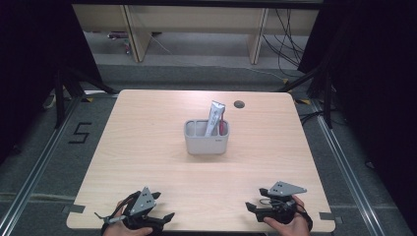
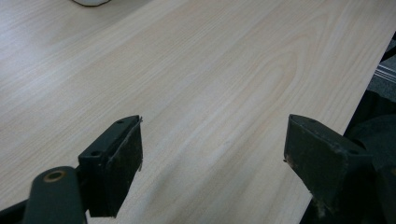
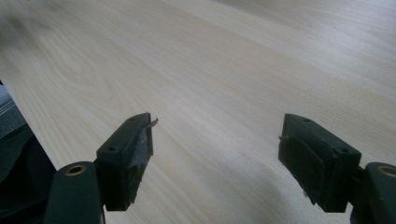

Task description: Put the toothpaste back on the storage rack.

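A grey holder (image 1: 206, 137) with several compartments stands at the middle of the wooden table (image 1: 147, 147). A silver tube (image 1: 214, 118) leans upright in it, and something red (image 1: 223, 127) sits beside the tube. My left gripper (image 1: 167, 216) rests near the table's front edge at the left, held by a hand. In the left gripper view it (image 2: 212, 158) is open, with bare wood between the jaws. My right gripper (image 1: 250, 206) rests at the front right, and the right gripper view shows it (image 3: 215, 154) open over bare wood too.
A round cable hole (image 1: 239, 104) lies near the table's far edge. Pale shelving (image 1: 196, 29) and loose cables (image 1: 287, 39) stand beyond the table. Dark floor with rails runs along both sides. The holder's base edge (image 2: 91, 2) shows at the top of the left gripper view.
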The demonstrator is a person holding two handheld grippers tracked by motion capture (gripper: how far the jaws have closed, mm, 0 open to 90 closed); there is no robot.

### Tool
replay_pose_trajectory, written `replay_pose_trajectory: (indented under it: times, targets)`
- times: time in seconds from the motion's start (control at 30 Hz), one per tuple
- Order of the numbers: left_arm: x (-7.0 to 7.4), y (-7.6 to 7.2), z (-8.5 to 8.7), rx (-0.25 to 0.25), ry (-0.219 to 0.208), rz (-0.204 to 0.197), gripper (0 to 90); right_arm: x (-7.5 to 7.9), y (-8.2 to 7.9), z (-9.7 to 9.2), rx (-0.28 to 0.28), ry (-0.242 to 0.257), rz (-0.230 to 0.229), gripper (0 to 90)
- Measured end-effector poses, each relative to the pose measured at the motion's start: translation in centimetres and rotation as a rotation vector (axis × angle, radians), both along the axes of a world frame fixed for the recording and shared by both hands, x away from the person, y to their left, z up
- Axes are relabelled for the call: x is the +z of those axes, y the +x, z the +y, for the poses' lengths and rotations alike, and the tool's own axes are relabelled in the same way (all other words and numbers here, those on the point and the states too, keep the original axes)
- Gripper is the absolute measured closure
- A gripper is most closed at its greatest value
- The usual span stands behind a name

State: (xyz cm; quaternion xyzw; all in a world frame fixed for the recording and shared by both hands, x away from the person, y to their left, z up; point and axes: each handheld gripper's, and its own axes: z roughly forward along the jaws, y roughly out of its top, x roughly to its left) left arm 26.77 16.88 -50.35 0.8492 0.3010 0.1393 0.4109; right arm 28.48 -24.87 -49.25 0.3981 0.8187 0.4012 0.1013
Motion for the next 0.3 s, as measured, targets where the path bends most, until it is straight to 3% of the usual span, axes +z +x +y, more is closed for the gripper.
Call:
replay_pose_trajectory:
  times: [0.17, 0.2, 0.23, 0.3]
  targets:
    - [-0.04, -0.02, -0.09, 0.006, -0.012, 0.0, 19.1, 0.02, -0.03, 0.02, -0.002, 0.003, 0.007, 26.6]
    - [-0.04, -0.02, -0.09, 0.006, -0.011, 0.0, 19.1, 0.02, 0.1, -0.12, 0.006, -0.013, -0.019, 26.7]
    - [-0.03, -0.07, -0.11, 0.012, -0.009, -0.001, 19.0, 0.04, 0.0, -0.04, -0.002, -0.007, -0.004, 26.6]
    - [-0.05, -0.07, -0.11, 0.01, -0.007, 0.002, 19.0, 0.04, 0.1, -0.14, 0.005, -0.016, -0.021, 26.6]
